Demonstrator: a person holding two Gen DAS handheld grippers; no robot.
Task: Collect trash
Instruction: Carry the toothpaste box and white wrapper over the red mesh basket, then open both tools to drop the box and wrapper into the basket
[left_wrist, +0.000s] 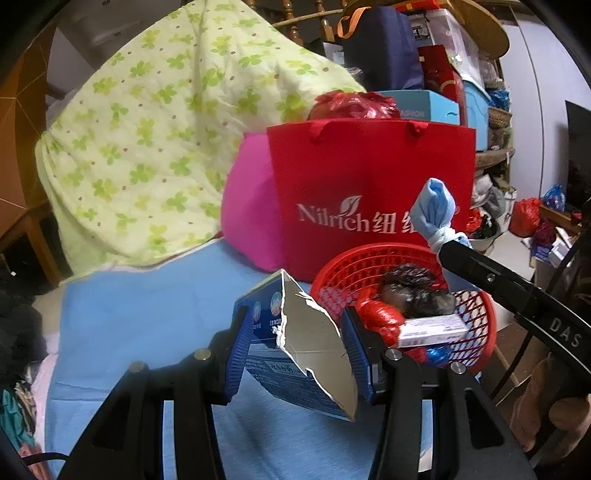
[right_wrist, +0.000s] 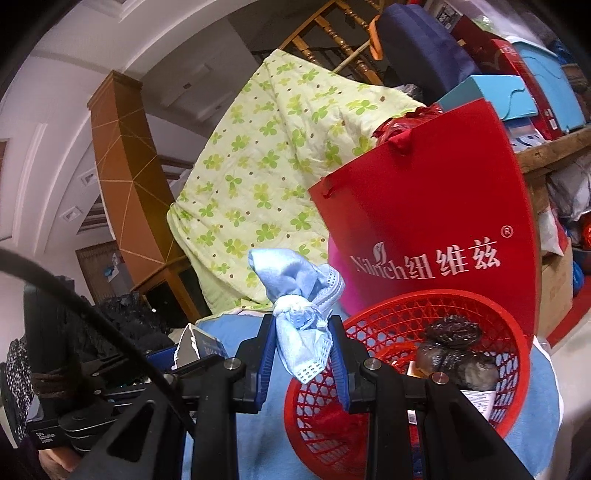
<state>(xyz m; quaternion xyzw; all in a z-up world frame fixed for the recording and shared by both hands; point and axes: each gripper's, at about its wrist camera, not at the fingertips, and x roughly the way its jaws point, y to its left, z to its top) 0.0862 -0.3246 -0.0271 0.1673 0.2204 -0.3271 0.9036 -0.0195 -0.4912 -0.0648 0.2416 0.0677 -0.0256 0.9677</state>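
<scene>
The left gripper (left_wrist: 295, 350) pinched a torn blue-and-white cardboard carton (left_wrist: 295, 343) above the pale blue sheet (left_wrist: 147, 314), just beside the round red plastic mesh basket (left_wrist: 476, 325). The right gripper (right_wrist: 301, 350) clamped tight on a knotted light-blue face mask (right_wrist: 295, 295), held at the basket's rim.

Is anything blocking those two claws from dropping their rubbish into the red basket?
Nothing visible. The red basket is open-topped and only part full. The right claw holds a knotted blue mask by its rim; the left claw holds a torn carton beside it.
</scene>
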